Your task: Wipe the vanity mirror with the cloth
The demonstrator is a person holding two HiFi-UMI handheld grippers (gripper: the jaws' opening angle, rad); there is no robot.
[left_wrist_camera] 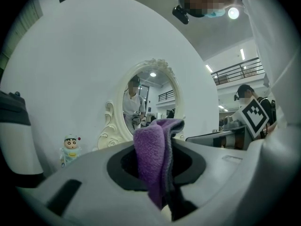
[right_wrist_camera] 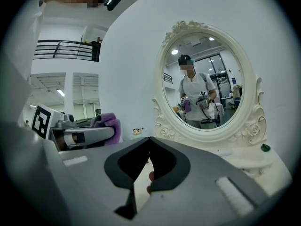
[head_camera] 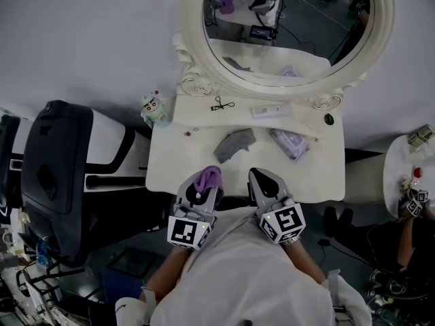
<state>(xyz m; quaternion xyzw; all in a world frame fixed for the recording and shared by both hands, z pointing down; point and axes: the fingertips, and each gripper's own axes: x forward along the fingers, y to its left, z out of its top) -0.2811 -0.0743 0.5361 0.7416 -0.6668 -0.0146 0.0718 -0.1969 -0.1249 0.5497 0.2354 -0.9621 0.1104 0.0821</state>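
A white vanity table [head_camera: 183, 165] stands against a white wall, the oval vanity mirror [head_camera: 285, 26] in its carved frame upright at the back. Only the head view shows the tabletop – a grey cloth [head_camera: 234, 143] lies mid-table, and a small figurine [head_camera: 155, 107] stands at the left rear corner. The gripper views instead face the mirror [right_wrist_camera: 202, 84], which reflects the person holding both tools. The left gripper [head_camera: 204, 185] clamps a folded purple cloth [left_wrist_camera: 153, 159] above the table's near edge. The cloth's long axis runs along the jaws – its folded end sticks past the tips, toward the mirror. The right gripper [right_wrist_camera: 149, 147] has its jaws together, nothing between them.
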